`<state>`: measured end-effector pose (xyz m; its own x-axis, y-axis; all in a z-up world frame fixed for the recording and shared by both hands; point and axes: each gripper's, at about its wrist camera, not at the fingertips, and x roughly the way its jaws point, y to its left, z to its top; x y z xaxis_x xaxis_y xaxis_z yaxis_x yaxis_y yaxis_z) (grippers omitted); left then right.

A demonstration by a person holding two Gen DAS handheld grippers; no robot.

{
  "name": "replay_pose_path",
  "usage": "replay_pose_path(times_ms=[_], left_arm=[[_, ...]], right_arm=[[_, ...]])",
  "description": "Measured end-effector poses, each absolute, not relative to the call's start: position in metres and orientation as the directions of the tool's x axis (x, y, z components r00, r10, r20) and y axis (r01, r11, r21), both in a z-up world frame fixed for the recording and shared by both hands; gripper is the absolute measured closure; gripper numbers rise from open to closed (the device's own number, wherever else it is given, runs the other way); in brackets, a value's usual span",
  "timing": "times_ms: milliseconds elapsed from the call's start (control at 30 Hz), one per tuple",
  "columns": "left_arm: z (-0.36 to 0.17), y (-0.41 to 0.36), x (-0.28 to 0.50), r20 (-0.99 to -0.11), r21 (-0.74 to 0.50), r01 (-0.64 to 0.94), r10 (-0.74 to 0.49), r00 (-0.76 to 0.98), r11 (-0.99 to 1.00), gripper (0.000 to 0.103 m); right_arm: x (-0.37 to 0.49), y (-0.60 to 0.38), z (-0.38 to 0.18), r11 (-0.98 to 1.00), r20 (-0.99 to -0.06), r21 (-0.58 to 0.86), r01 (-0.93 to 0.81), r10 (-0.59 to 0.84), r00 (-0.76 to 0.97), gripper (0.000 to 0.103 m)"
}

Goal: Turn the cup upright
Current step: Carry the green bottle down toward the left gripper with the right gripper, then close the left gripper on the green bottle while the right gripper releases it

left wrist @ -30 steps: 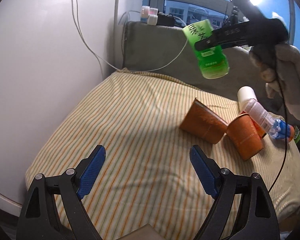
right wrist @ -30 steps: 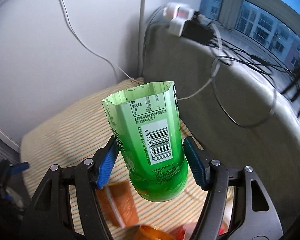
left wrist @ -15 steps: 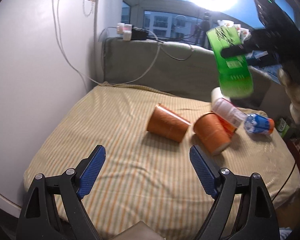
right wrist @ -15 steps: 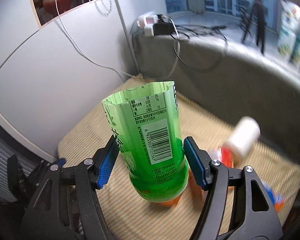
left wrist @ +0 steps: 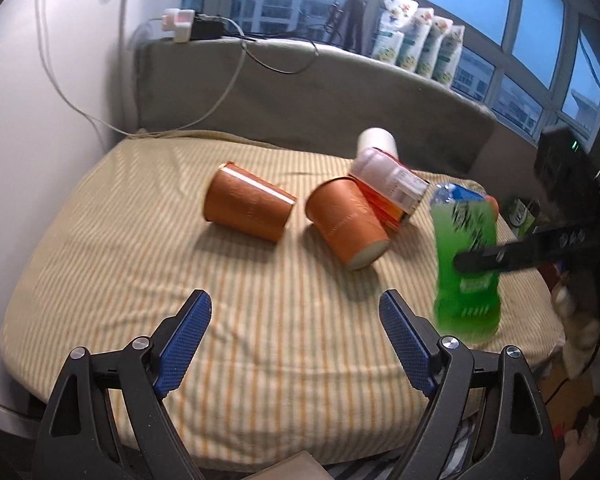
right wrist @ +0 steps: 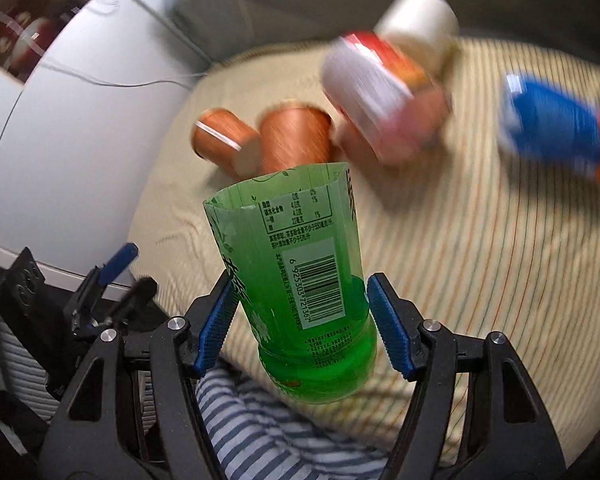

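My right gripper (right wrist: 300,316) is shut on a green cut-bottle cup (right wrist: 300,280). It holds the cup about upright, open end up, low over the front right of the striped cushion (left wrist: 180,280). The green cup (left wrist: 466,268) and right gripper (left wrist: 496,260) also show at the right of the left wrist view. My left gripper (left wrist: 296,336) is open and empty above the cushion's front edge. Two orange paper cups (left wrist: 248,208) (left wrist: 346,224) lie on their sides mid-cushion.
A white-and-red bottle (left wrist: 388,178), a white cup (left wrist: 378,142) and a blue bottle (right wrist: 552,132) lie behind the orange cups. A white wall (left wrist: 40,120) stands left. A grey ledge (left wrist: 300,92) with cables and a power strip (left wrist: 180,26) runs behind.
My right gripper has brought the green cup down from high near the window to just above the cushion's front right. My left gripper has stayed open and panned right.
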<state>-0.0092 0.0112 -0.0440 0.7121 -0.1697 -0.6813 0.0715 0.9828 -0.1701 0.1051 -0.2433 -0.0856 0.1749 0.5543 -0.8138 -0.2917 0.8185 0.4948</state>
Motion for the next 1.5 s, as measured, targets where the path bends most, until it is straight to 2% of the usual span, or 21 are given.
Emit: replay_pose_path(times_ms=[200, 433, 667, 900, 1133, 1333, 1500], left_arm=[[-0.041, -0.008, -0.003, -0.685, -0.162, 0.104, -0.188, 0.704, 0.981, 0.017], [-0.041, -0.019, 0.005, -0.693, -0.164, 0.120, -0.201, 0.693, 0.979, 0.017], [-0.045, -0.016, 0.013, -0.707, -0.193, 0.098, -0.207, 0.676, 0.976, 0.017], [-0.051, -0.017, 0.031, -0.744, -0.277, 0.123, -0.293, 0.600, 0.953, 0.017], [-0.063, -0.038, 0.069, -0.769, -0.472, 0.143, -0.486, 0.415, 0.870, 0.018], [-0.081, -0.055, 0.091, -0.764, -0.564, 0.079, -0.556, 0.327, 0.822, 0.019], [-0.091, -0.065, 0.100, -0.769, -0.577, 0.055, -0.565, 0.298, 0.815, 0.020]], right_arm=[[0.110, -0.262, -0.112, 0.811, -0.806, 0.540, -0.223, 0.575, 0.140, 0.034], [0.123, -0.260, -0.117, 0.817, -0.810, 0.528, -0.234, 0.566, 0.150, 0.034], [0.125, -0.268, -0.102, 0.820, -0.800, 0.507, -0.266, 0.562, 0.208, 0.022], [0.102, -0.284, -0.082, 0.836, -0.779, 0.463, -0.295, 0.543, 0.315, 0.022], [0.067, -0.319, -0.075, 0.846, -0.734, 0.473, -0.246, 0.533, 0.421, 0.022], [0.052, -0.355, -0.085, 0.835, -0.712, 0.528, -0.157, 0.536, 0.453, 0.022], [0.048, -0.374, -0.094, 0.836, -0.716, 0.536, -0.120, 0.525, 0.459, 0.022]])
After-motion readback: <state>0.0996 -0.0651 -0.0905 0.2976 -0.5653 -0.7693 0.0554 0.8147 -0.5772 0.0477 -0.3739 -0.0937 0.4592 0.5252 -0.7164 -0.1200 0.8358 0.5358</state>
